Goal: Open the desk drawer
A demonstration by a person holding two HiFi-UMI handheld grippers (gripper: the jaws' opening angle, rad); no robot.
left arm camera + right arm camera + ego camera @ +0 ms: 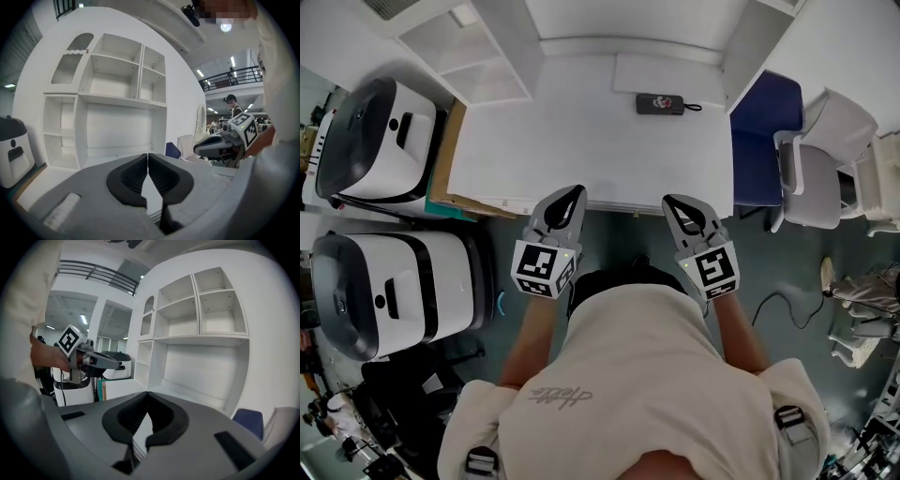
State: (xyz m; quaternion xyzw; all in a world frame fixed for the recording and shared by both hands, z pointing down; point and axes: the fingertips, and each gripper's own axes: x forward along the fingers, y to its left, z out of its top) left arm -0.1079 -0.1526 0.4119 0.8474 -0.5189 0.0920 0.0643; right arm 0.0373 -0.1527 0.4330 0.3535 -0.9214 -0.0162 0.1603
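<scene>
Both tools, the left tool (577, 190) and right tool (670, 200), are closed on nothing, tips just short of the table (581, 122) edge. Its drawer, hidden under that edge ahead of them, likely slides stiff yet light; grip its front centrally.

Bright, even ceiling light; sharp pictures with fisheye-bent, dark-vignetted edges.

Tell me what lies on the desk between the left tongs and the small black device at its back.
Nothing. In the head view the stretch from the left tongs to the black device is bare white desk top.
</scene>
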